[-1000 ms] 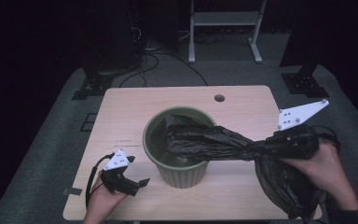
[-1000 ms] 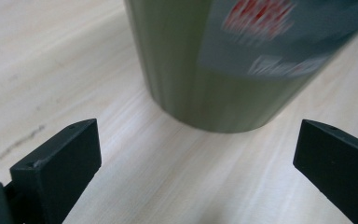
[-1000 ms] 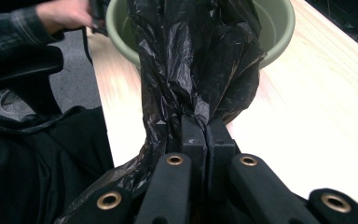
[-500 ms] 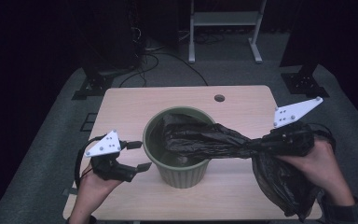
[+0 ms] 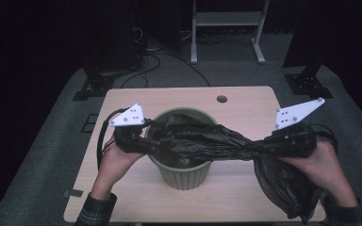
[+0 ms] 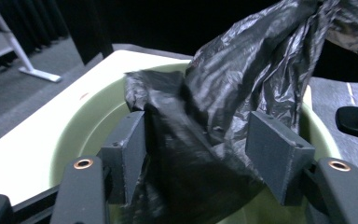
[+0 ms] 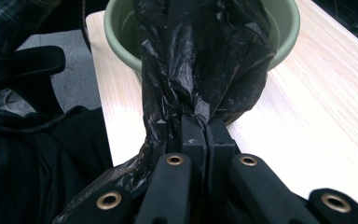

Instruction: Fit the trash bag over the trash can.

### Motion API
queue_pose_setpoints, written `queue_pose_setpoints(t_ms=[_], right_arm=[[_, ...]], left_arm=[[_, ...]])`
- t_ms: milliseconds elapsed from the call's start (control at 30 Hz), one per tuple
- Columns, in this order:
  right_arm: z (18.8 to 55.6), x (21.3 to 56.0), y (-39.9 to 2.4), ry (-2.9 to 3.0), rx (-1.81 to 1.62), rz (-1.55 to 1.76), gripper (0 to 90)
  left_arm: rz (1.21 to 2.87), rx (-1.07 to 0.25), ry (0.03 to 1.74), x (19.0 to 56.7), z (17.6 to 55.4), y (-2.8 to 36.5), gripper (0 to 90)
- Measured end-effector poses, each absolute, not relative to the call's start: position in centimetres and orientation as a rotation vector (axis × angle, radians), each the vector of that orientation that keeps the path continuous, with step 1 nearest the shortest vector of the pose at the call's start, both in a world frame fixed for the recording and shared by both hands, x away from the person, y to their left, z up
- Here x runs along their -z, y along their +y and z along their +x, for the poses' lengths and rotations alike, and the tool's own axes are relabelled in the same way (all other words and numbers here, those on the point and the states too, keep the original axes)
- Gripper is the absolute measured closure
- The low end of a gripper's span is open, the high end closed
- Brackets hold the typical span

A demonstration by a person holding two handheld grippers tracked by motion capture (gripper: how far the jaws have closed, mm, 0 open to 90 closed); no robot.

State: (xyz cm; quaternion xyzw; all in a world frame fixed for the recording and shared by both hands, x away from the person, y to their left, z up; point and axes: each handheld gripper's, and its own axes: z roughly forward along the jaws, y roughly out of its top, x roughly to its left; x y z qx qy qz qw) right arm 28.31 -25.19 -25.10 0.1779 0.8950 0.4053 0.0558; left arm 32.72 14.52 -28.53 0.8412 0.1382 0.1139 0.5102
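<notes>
Bag: crinkled black plastic bag (image 5: 217, 141) stretched over green bin (image 5: 184, 174) mid-desk, tail hanging off right edge | Right tongs (image 7: 200, 133): clenched on bag | Left tongs (image 6: 200, 154): closing, bag between, not pinched | Desk (image 5: 122, 188): pale wood, dark room

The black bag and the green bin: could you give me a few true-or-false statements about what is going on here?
1. The right gripper has its jaws clamped on the black bag. True.
2. The green bin lies tipped on its side. False: it stands upright on the table.
3. The left gripper has bag plastic between its jaws, which have just been closing. True.
4. The whole bag sits inside the bin. False: much hangs outside by the right gripper.
</notes>
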Motion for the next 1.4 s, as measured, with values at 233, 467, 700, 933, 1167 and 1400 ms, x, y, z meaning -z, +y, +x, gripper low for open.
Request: queue_pose_setpoints(t_ms=[233,467,700,933,1167,1400], right_arm=[[28.8,24.5,-24.4,2.714,-1.294,0.498,88.3],[30.3,23.5,-21.3,2.676,-1.373,0.424,88.3],[32.6,23.1,-17.3,2.676,-1.393,0.383,88.3],[34.6,24.6,-14.5,2.729,-1.331,0.396,88.2],[35.4,25.8,-13.8,2.762,-1.259,0.425,88.3],[36.0,26.4,-13.9,2.769,-1.196,0.462,88.3]], left_arm=[[2.133,-0.197,0.294,29.7,33.4,12.6,41.5],[2.144,-0.162,0.283,30.4,33.2,12.5,41.5],[2.119,-0.144,0.288,30.9,33.1,13.3,39.8],[2.103,-0.194,0.302,30.5,32.6,13.6,32.2],[2.045,-0.271,0.336,29.5,32.5,15.2,16.5],[2.008,-0.331,0.348,28.4,32.0,16.6,11.0]])
